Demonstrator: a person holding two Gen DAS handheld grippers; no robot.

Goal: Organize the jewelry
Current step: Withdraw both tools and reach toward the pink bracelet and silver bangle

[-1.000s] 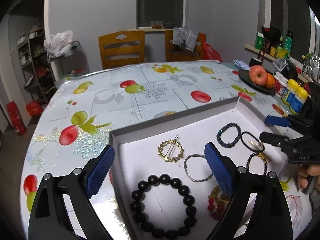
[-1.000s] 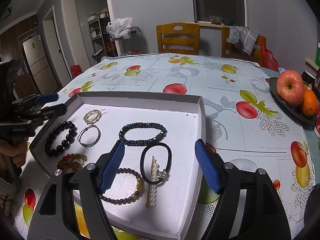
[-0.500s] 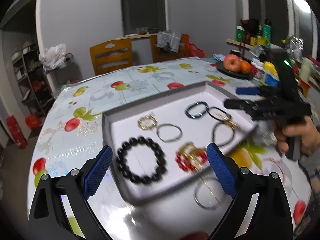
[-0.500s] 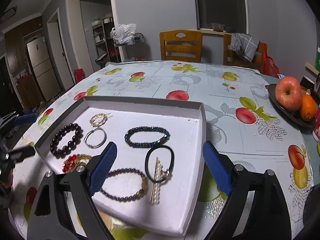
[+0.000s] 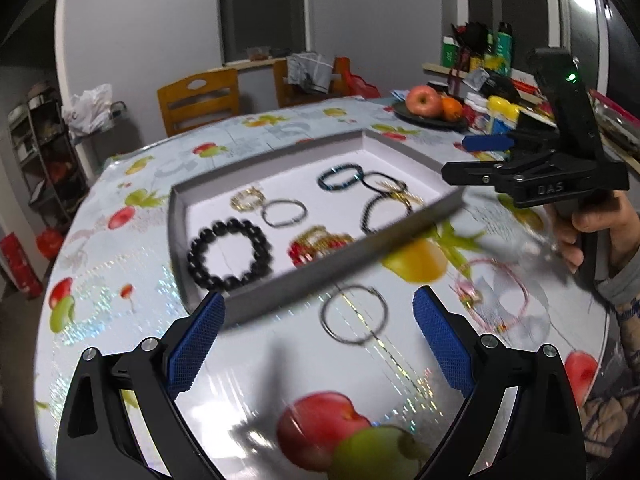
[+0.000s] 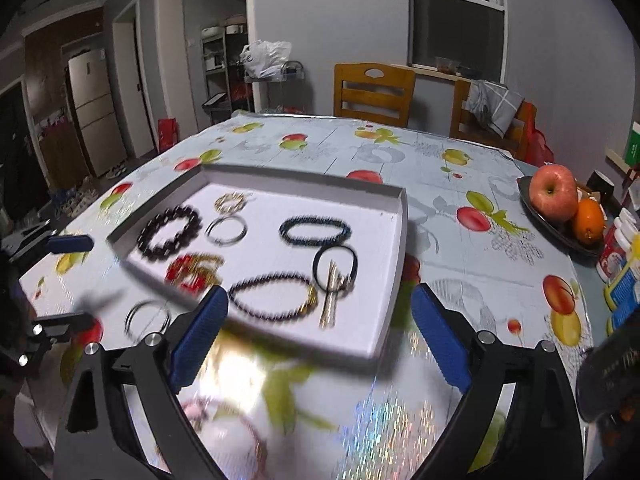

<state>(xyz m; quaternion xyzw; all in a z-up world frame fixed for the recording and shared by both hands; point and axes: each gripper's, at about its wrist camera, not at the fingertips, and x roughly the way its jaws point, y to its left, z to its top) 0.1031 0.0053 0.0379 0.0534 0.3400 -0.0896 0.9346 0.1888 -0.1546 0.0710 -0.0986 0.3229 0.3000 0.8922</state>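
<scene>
Both grippers drew back — tray [image 5: 320, 276] holds seven jewelry pieces.

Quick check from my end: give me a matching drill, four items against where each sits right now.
Items:
1. black bead bracelet
2. thin metal bangle
3. apple
4. pink string bracelet

Places:
A. dark plate with an orange
B. bare tablecloth, between the left gripper's fingers in its view
C. inside the white tray
D. tablecloth near the right gripper

Pairs: 1-C, 2-B, 3-A, 4-D
</scene>
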